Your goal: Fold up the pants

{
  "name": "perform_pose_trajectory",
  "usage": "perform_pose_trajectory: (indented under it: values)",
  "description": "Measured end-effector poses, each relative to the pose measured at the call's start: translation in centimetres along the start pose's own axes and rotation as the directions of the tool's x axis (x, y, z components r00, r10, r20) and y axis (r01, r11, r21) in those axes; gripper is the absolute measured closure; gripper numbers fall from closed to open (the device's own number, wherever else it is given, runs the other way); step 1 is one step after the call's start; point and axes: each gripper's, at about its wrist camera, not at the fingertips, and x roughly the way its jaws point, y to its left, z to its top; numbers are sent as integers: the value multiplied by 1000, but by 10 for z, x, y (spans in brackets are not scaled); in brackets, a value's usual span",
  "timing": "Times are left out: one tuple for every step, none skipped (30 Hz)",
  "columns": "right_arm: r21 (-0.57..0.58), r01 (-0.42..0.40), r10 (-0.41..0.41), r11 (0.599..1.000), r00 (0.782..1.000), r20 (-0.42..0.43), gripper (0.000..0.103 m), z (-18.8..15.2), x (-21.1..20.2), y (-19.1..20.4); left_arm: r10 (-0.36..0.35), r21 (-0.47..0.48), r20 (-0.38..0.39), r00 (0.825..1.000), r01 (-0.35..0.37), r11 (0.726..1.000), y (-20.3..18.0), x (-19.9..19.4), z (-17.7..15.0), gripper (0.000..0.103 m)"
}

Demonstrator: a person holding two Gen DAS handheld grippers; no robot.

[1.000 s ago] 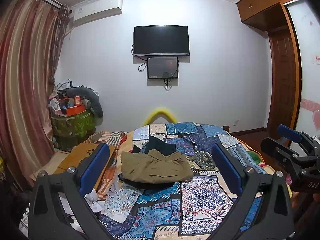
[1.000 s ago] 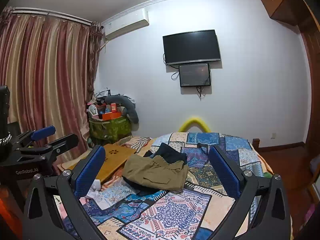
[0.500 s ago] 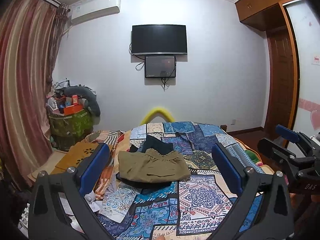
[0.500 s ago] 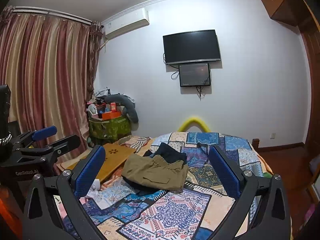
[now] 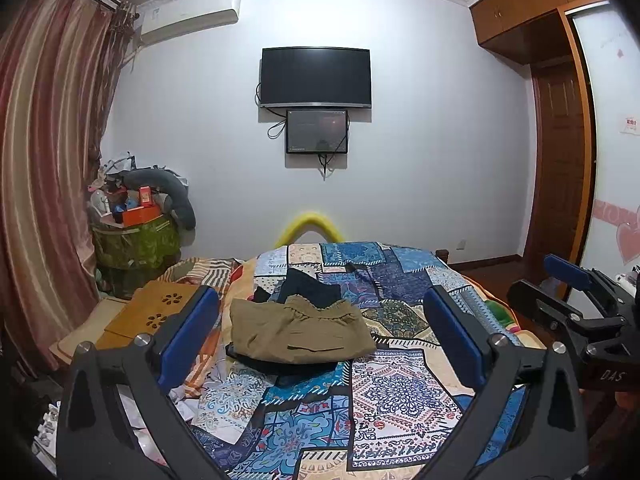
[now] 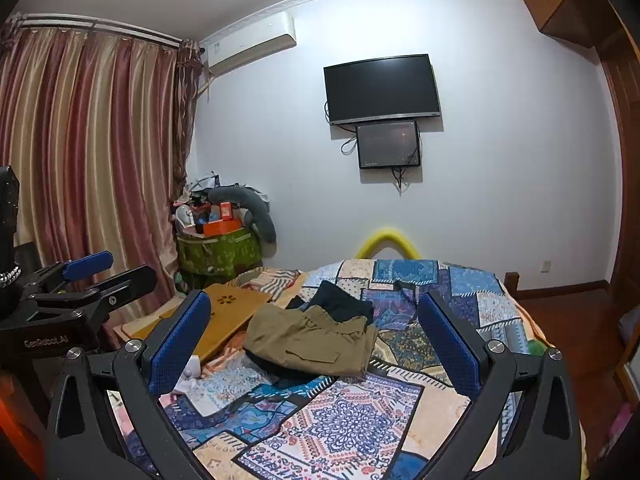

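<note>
Folded khaki pants [image 5: 298, 330] atop bed [image 5: 400, 396]

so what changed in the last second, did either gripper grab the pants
No. Both grippers stayed open and empty, held back from the bed. The left gripper panned a little to the right, so the khaki pants slid slightly leftward in its view. The right gripper hardly moved. The khaki pants lie folded as before on the dark garment, on the patchwork quilt.

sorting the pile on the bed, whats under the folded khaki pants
A dark garment lies under the khaki pants, its edge showing along their near side, and more dark cloth shows behind them. How many pieces these are stays covered. Both rest on the patchwork quilt.
</note>
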Motion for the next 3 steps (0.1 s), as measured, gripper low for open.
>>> perform_pose_trajectory:
  values:
    - [0,0,0,1000,1000,0,0,0,0,0,-1,0,0,1000,1,1000,0,0,0,0]
    - [0,-1,1,1000,1000,-2,0,0,0,0,-3,0,-2,1000,3,1000,0,0,0,0]
    - [0,-1,1,1000,1000,-4,0,0,1,0,-3,1,-4,1000,3,1000,0,1,-1,0]
